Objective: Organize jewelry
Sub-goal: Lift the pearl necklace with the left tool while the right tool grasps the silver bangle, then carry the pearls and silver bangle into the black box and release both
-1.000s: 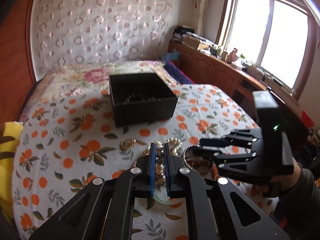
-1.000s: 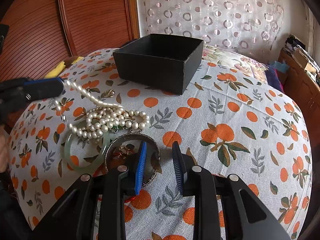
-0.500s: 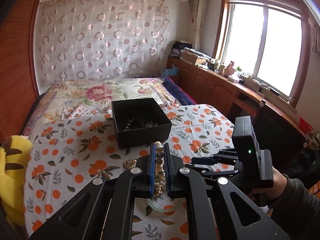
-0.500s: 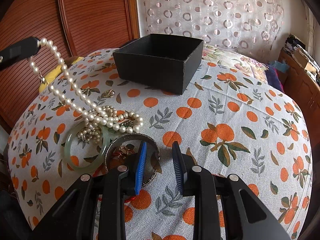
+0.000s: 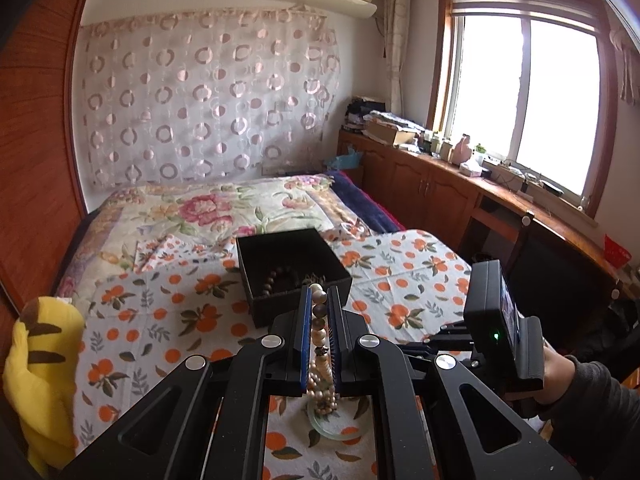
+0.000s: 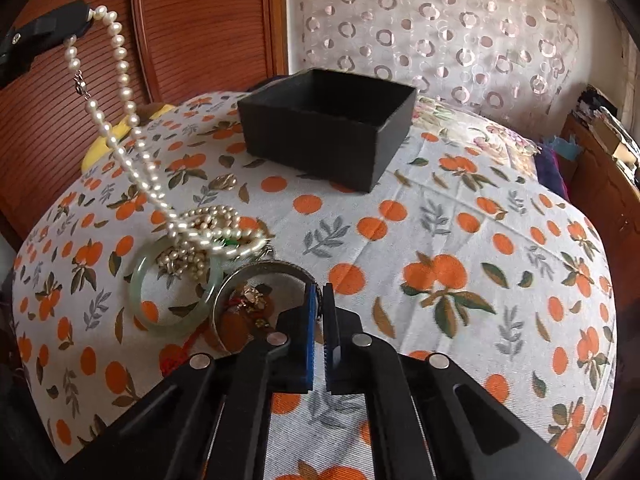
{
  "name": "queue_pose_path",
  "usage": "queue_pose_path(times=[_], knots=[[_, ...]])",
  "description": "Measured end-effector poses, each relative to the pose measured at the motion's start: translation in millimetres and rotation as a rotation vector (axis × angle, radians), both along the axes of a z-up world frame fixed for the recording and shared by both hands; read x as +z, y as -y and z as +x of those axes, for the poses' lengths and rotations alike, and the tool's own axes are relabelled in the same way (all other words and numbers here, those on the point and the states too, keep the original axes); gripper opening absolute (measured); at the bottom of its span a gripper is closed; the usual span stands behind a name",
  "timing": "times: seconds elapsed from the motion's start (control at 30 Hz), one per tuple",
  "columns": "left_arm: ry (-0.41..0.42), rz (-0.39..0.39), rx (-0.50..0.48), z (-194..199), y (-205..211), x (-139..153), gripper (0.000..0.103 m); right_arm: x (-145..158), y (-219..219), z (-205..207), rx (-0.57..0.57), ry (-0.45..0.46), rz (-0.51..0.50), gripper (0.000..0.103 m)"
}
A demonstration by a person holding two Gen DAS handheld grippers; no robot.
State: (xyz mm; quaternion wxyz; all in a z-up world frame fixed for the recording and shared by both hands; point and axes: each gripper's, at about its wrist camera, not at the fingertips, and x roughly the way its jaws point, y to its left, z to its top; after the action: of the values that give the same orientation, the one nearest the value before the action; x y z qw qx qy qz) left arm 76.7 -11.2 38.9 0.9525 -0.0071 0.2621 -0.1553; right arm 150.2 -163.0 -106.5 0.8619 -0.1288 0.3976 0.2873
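Observation:
My left gripper (image 5: 319, 292) is shut on a pearl necklace (image 5: 318, 336) and holds it high. In the right wrist view the pearl necklace (image 6: 120, 64) hangs from the left gripper (image 6: 86, 18) down to a pile of pearls (image 6: 208, 232) on the cloth. My right gripper (image 6: 320, 292) is closing, and its pads pinch the rim of a silver bangle (image 6: 260, 268) that lies flat. A jade bangle (image 6: 140, 280) lies beside it under the pearls. The open black box (image 6: 320, 136) stands behind; it holds a dark bead bracelet (image 5: 280, 276).
An orange-print cloth (image 6: 460, 240) covers the bed. A red and gold trinket (image 6: 252, 300) sits inside the silver bangle, and a small gold piece (image 6: 224, 180) lies near the box. A yellow plush toy (image 5: 44, 360) is at the left edge. Wooden cabinets (image 5: 420, 184) stand under the window.
The left gripper rose with the pearl necklace, pulling the strand up off the pile. The right gripper's jaws went from apart to closed on the silver bangle's rim.

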Motion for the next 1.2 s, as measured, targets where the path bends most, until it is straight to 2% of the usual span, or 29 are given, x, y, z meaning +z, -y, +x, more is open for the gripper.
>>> queue_pose_path(times=[0.8, 1.2], knots=[[0.109, 0.035, 0.030, 13.0, -5.8, 59.2, 0.007, 64.1, 4.3, 7.0, -0.023, 0.131, 0.073, 0.004], [0.150, 0.046, 0.039, 46.3, -4.1, 85.1, 0.007, 81.5, -8.8, 48.2, -0.019, 0.172, 0.093, 0.004]])
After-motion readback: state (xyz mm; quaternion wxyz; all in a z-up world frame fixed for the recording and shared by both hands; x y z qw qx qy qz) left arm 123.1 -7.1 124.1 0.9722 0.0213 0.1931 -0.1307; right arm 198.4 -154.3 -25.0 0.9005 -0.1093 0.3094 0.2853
